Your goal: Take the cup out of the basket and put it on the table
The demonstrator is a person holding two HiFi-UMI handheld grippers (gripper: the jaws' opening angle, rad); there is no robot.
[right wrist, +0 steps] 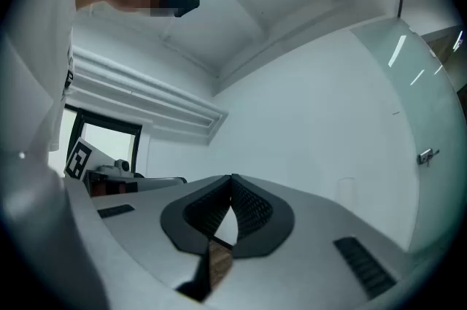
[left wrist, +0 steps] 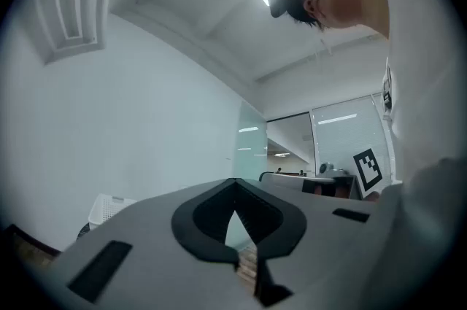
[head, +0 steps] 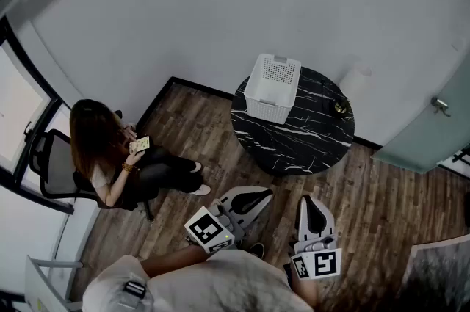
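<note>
A white slatted basket (head: pixel 272 86) stands on the far left part of a round black marble table (head: pixel 301 138). No cup shows in any view; the basket's inside is hidden from here. My left gripper (head: pixel 261 194) and right gripper (head: pixel 308 200) hang side by side above the wooden floor, well short of the table. Both are shut with nothing between the jaws. In the left gripper view the left gripper (left wrist: pixel 233 183) has its tips touching, and the basket (left wrist: pixel 109 208) is small at the lower left. The right gripper (right wrist: pixel 232 179) points at a bare wall.
A person (head: pixel 110 153) sits on an office chair (head: pixel 51 164) at the left, holding a phone. A small dark object (head: pixel 340 108) lies at the table's right edge, a white cylinder (head: pixel 358 83) stands behind it. A glass door with handle (head: pixel 440 105) is at the right.
</note>
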